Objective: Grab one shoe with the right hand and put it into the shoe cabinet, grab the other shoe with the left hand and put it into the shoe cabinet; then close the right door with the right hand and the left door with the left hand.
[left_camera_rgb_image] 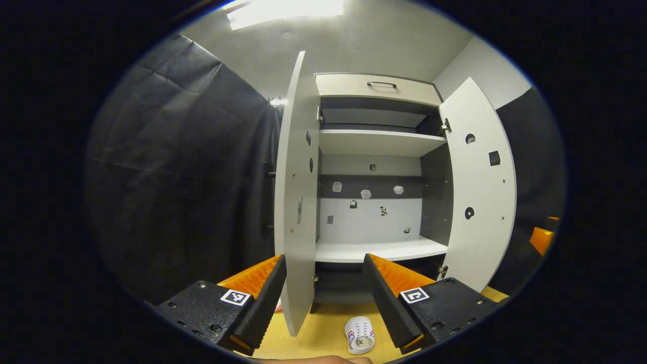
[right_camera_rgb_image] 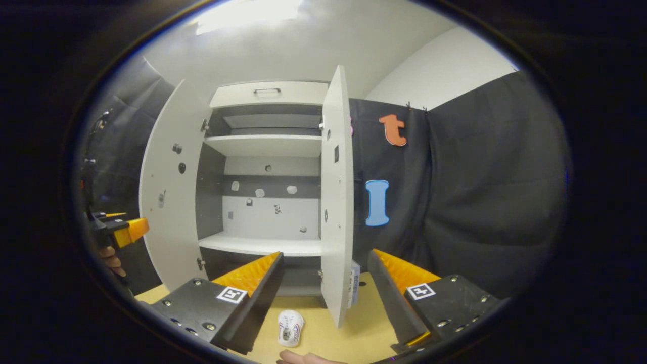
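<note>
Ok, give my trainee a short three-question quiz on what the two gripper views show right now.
1. True or false: both doors of the shoe cabinet stand open.
2. Where is the white shoe? A) on the lower shelf B) on the wooden floor before the cabinet C) between the fingers
3. Fill in: the left gripper and the right gripper are both ____, holding nothing.

Key: 1 true; 2 B; 3 open.
</note>
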The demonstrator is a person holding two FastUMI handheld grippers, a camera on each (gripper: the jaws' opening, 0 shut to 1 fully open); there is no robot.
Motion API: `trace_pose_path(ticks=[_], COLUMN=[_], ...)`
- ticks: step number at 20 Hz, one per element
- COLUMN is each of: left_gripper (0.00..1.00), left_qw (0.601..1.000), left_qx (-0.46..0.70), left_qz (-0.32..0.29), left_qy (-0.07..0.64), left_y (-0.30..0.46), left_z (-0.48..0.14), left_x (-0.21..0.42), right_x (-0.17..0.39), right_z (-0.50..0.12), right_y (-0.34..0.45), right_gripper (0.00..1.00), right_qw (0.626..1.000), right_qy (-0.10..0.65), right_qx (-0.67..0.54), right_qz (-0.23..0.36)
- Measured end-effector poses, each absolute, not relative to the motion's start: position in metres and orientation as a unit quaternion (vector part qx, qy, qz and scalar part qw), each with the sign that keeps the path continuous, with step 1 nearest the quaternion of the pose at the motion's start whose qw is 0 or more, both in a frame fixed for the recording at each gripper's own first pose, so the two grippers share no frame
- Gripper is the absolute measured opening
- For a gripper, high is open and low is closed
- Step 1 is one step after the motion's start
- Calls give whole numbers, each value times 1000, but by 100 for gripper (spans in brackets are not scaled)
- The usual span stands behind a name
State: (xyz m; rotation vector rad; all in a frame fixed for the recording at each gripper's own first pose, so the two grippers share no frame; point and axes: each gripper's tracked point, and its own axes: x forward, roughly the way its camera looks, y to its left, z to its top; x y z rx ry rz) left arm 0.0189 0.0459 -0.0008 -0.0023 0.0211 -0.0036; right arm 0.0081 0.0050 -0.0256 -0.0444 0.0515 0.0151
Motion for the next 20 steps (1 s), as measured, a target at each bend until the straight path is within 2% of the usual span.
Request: trace_pose_path(ticks=[4,5,6,8,10,11,12,13,14,15,16,18,19,20], left_gripper=[92,92,92,93,93,93,93,93,93,93,93,93,93,93], left_qw=[1000,1000,1000,1000,1000,1000,1000,1000,1000,1000,1000,999,999,999], left_qx=[-8,-8,-9,-7,-10,-10,-10,-12,-15,-18,-21,-23,-25,-24], left_qz=[2,4,3,3,4,4,2,-2,-6,-8,-11,-14,-15,-17], left_qy=[14,14,15,13,10,11,14,15,15,15,15,17,17,17], left_y=[58,61,62,67,69,70,70,68,68,67,67,68,68,68], left_z=[-5,-7,-9,-11,-13,-15,-16,-17,-17,-17,-18,-20,-21,-22], left_x=[17,17,15,14,11,10,9,7,6,5,3,1,-1,-3], right_x=[26,33,38,50,61,66,71,75,78,82,85,91,91,92], right_z=[-55,-68,-79,-107,-142,-165,-188,-212,-236,-259,-279,-315,-334,-350], right_y=[26,29,33,44,58,68,77,85,91,96,100,104,106,109], right_gripper=[99,95,99,95,99,95,99,96,99,95,99,95,99,96], right_qw=[999,998,998,996,993,991,988,984,981,977,974,968,965,961], right_qy=[41,51,57,73,96,113,132,153,173,192,207,231,244,258], right_qx=[-18,-18,-18,-20,-23,-23,-22,-23,-23,-25,-30,-37,-35,-30], right_qz=[30,34,37,46,58,67,76,84,88,90,93,89,89,89])
